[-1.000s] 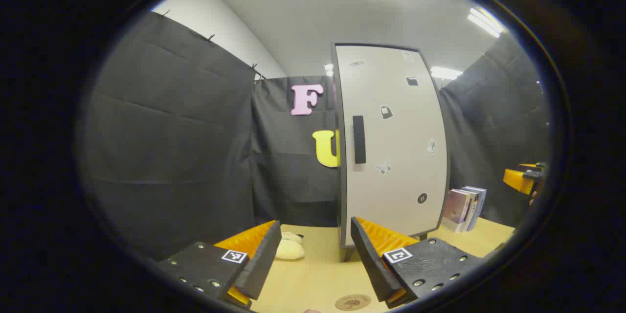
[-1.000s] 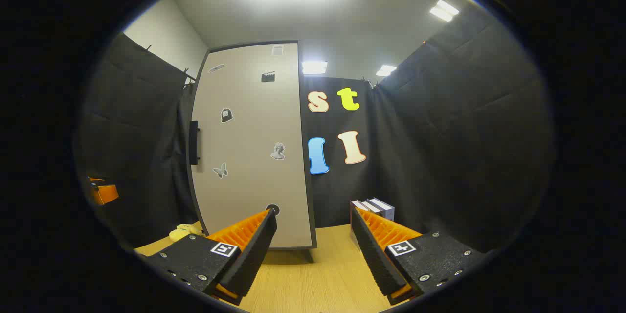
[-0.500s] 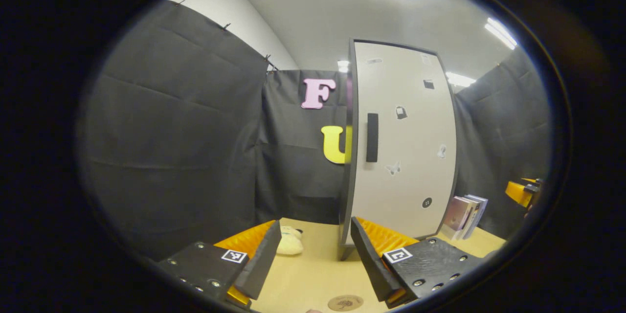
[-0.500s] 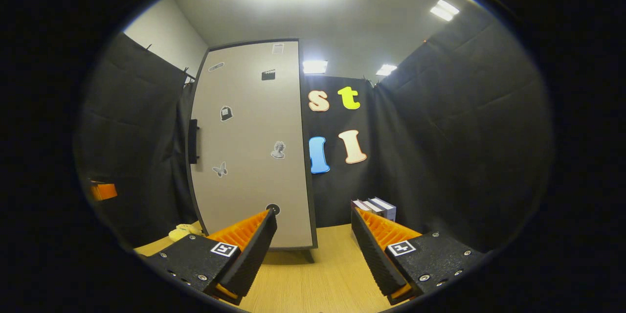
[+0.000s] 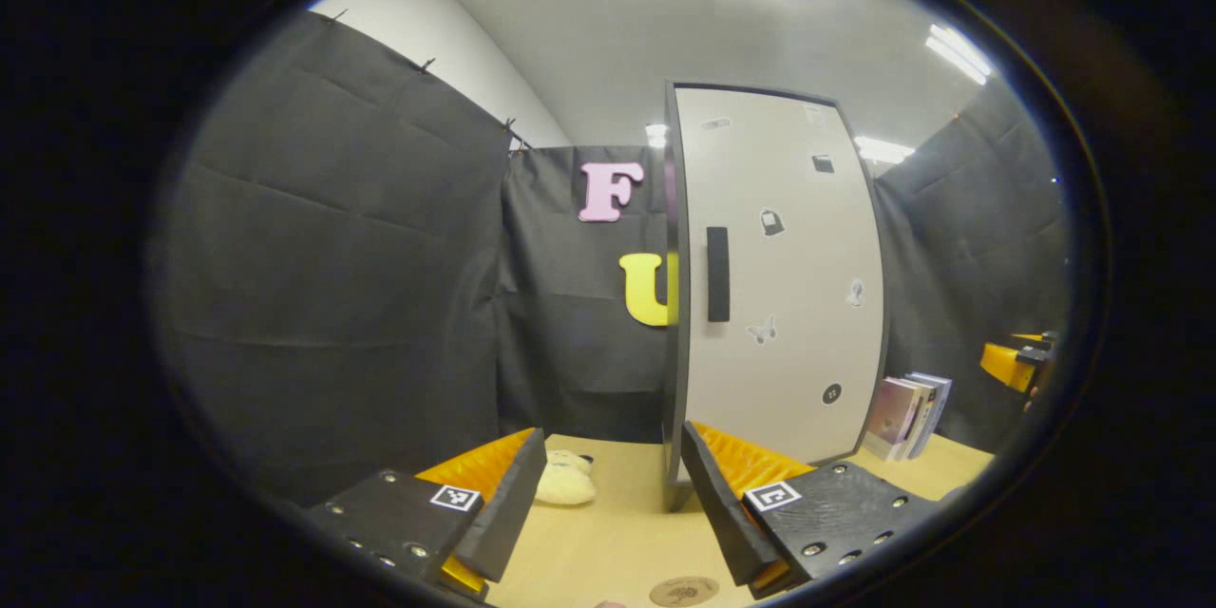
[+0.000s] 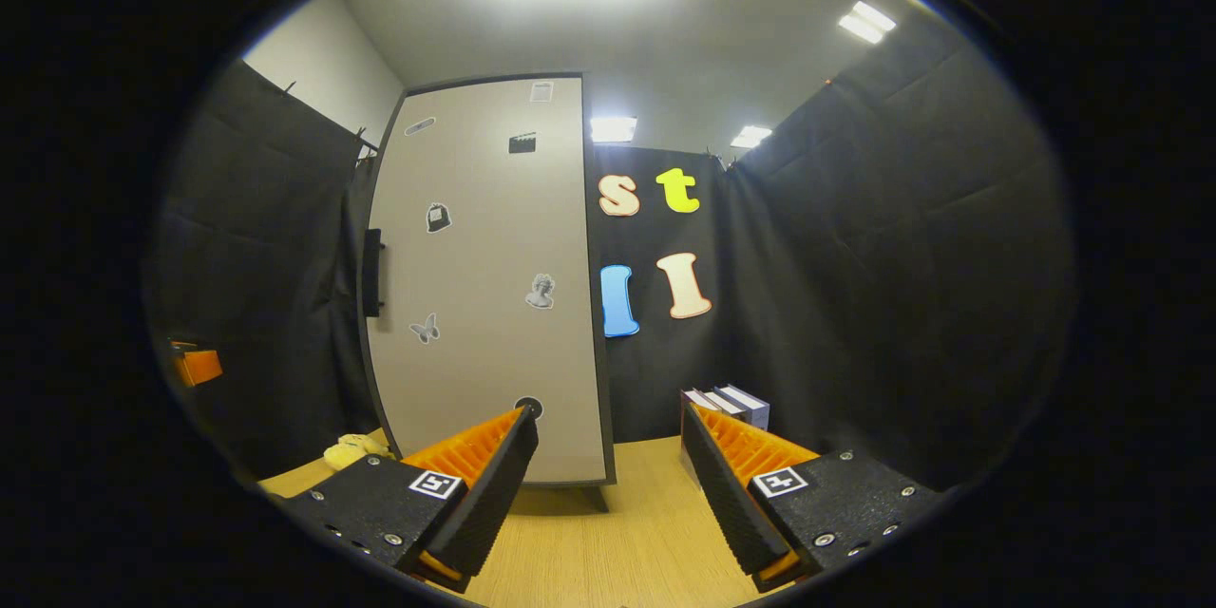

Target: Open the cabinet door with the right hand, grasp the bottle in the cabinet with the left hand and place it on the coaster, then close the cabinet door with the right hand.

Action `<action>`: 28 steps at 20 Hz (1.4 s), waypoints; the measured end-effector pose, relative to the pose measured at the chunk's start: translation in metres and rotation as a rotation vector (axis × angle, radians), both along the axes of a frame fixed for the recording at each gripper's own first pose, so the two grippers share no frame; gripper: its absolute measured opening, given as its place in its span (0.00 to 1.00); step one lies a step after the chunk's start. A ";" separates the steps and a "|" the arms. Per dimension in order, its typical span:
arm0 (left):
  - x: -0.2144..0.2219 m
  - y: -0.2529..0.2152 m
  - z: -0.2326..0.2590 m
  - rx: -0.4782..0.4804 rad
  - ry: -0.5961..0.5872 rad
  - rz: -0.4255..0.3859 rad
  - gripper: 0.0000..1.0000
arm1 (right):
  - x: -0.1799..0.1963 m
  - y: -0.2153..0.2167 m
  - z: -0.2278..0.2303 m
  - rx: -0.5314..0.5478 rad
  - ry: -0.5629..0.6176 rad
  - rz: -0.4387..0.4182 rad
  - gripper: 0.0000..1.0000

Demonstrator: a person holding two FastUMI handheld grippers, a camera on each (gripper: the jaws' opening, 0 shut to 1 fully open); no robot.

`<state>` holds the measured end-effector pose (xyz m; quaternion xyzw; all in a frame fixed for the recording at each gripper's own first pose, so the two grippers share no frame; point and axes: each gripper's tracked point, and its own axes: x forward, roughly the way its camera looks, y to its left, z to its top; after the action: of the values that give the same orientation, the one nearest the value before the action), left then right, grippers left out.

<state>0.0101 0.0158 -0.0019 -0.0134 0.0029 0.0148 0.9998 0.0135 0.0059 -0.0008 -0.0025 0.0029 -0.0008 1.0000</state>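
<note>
While both grippers hang with fingers apart, the left gripper [image 5: 613, 503] sits above the coaster [image 5: 684, 591] on the table [image 5: 617, 541], the right gripper [image 6: 608, 484] faces the shut cabinet door [image 6: 484, 285], handle [image 5: 717, 274] untouched.

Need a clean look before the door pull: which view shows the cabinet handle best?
Left gripper view: the handle faces the camera, a full dark bar on the closed cabinet door. Right gripper view catches it edge-on, a thin strip at the door's left edge.
</note>
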 end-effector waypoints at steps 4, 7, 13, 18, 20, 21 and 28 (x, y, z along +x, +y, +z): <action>-0.002 0.009 0.000 0.000 0.001 0.011 0.85 | 0.011 0.016 0.014 0.007 -0.023 0.023 0.95; -0.005 0.018 -0.002 0.004 0.002 0.019 0.85 | 0.024 0.038 0.026 0.015 -0.043 0.067 0.95; -0.016 0.042 -0.007 0.027 0.015 0.045 0.85 | 0.053 0.096 0.051 0.030 -0.082 0.168 0.95; -0.028 0.066 -0.006 0.044 0.011 0.077 0.85 | 0.076 0.147 0.057 0.037 -0.082 0.236 0.95; -0.026 0.072 -0.008 0.048 0.016 0.093 0.85 | 0.085 0.166 0.060 0.037 -0.080 0.262 0.95; -0.030 0.081 -0.010 0.048 0.020 0.100 0.85 | 0.090 0.175 0.062 0.037 -0.080 0.272 0.95; -0.033 0.114 -0.024 0.036 0.046 0.133 0.85 | 0.124 0.236 0.076 0.025 -0.071 0.323 0.95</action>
<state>-0.0227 0.1300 -0.0256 0.0046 0.0248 0.0817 0.9963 0.1373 0.2416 0.0753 0.0094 -0.0330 0.1600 0.9865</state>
